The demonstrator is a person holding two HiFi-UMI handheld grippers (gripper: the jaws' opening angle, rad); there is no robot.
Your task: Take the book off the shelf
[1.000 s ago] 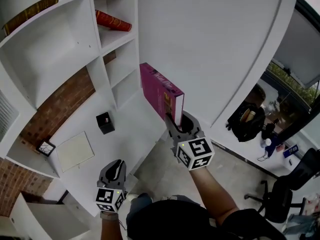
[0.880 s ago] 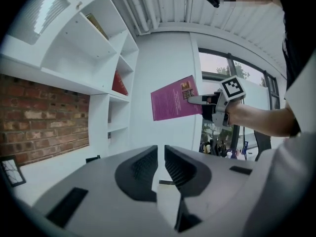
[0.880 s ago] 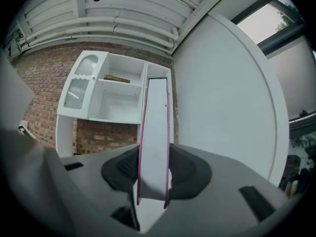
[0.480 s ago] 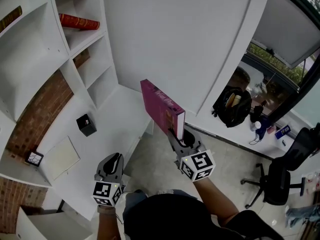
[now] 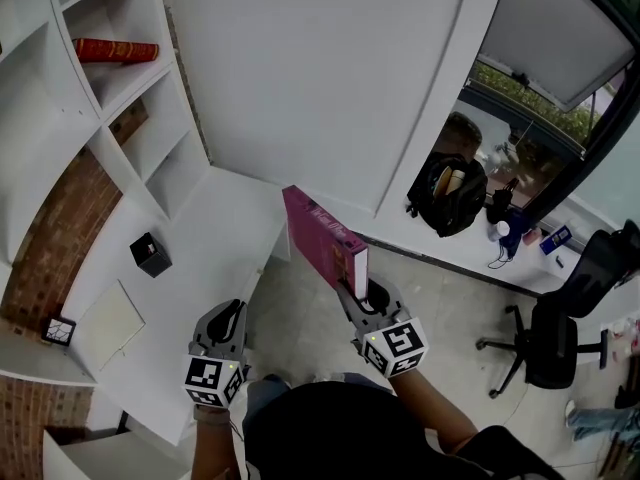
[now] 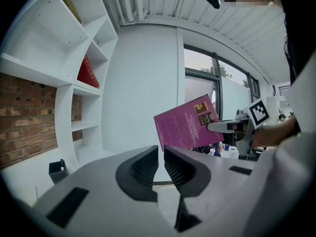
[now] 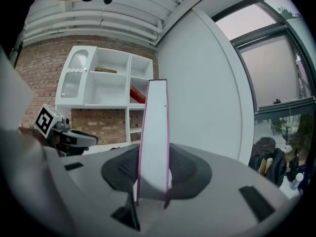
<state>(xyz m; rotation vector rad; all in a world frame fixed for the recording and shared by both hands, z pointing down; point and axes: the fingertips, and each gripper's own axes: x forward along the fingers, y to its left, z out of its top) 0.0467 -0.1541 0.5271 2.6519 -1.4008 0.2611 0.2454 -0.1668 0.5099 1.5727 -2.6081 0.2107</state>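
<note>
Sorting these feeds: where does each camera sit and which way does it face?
Head view: on the person's head, facing steeply down at white compartment shelving and floor; shows both forearms, left tool, right tool clamping a magenta hardcover book.
Left gripper view: on the left tool, facing along its closed empty jaws toward windows; right tool shows at right.
Right gripper view: on the right tool, facing along jaws gripping the book toward shelving; left tool shows at left.
Shared: each gripper view sees the other tool.
</note>
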